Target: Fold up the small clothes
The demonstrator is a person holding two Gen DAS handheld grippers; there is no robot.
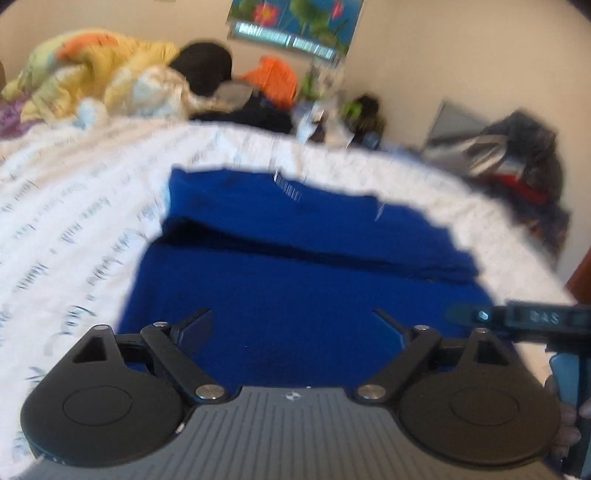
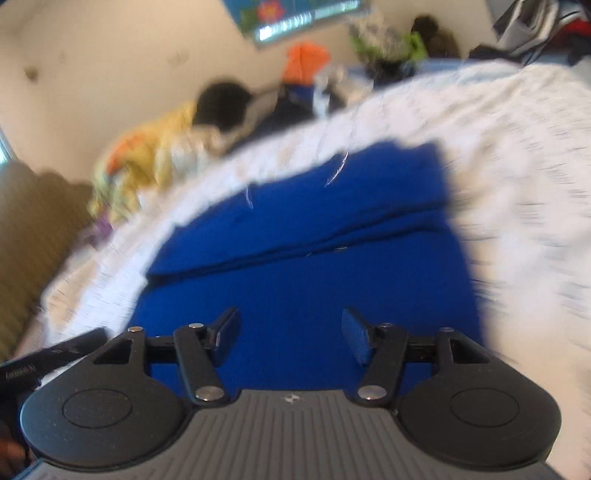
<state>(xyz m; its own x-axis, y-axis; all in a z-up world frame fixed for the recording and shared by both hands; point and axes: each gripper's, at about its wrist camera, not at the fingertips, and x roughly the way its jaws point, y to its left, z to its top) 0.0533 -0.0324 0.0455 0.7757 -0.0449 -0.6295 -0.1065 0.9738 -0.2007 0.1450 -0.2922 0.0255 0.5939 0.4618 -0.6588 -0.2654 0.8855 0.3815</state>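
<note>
Both tongs were released, nothing between the fingers. The left gripper (image 1: 292, 326) hung over the near part of the blue garment (image 1: 295, 273), fingers spread wide. The right gripper (image 2: 290, 334) was over the near part of the same garment (image 2: 306, 280), gap a bit narrower but still apart, and its ribbed blue pad (image 2: 356, 341) faced the camera.

The garment lay flat on the white bedspread (image 1: 74, 221), roughly mid-bed, with one fold line running across it left to right, so the far part sat as a separate layer from the near part. A small white tag (image 1: 290, 186) showed near the far edge, but too smeared to read.

On writing: the bedspread had rows of grey script print, not legible with the blur. In the left wrist view, the other tool's black arm (image 1: 535, 317) poked in from the right with pale letters that looked like "DAS", not sure. In the right wrist view, a black arm (image 2: 48, 356) came in from the left with small white text I couldn't make out.

Far side of the bed: a yellow and orange blanket heap (image 1: 92, 74), something black (image 1: 205, 66), an orange item (image 1: 275, 79), and a flowered poster (image 1: 295, 22) on the wall with an unreadable strip along the bottom. A dark clothes pile (image 1: 517, 158) sat far right.
</note>
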